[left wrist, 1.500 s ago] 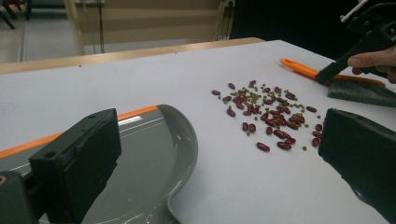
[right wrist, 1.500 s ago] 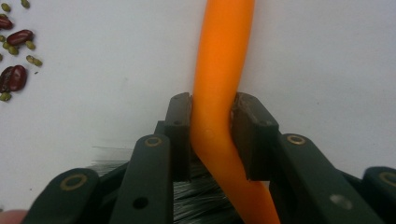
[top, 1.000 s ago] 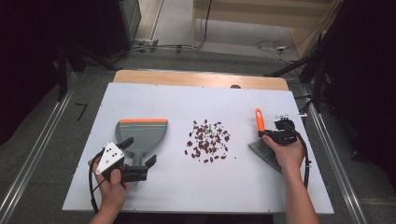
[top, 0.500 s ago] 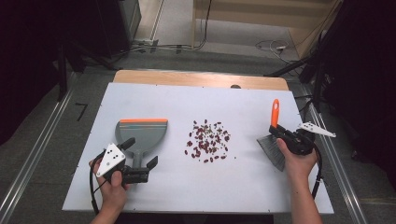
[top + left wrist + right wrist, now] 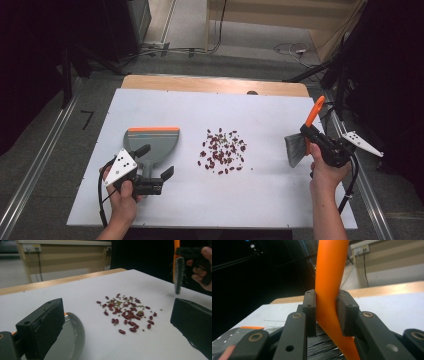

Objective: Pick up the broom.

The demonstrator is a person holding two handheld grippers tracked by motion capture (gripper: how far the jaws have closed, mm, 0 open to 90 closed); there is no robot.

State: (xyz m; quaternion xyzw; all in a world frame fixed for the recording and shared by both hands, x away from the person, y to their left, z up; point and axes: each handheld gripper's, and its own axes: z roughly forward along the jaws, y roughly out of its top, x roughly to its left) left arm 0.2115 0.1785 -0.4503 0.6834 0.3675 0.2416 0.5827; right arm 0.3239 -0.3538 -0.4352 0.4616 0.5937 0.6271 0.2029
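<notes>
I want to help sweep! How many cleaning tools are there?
2. A dustpan lies flat on the table's left side, by the left tongs. A brush is held up at the right in the right tongs.

We see the beans (image 5: 222, 150) on the surface (image 5: 260, 200) between our two tools: right of the left hand-held gripper (image 5: 159, 179), left of the right hand-held gripper (image 5: 309, 133). The dustpan (image 5: 151, 145) lies just ahead of the left one, perhaps touching. The brush (image 5: 300, 142) sits in the right one, apparently raised above the surface.
</notes>
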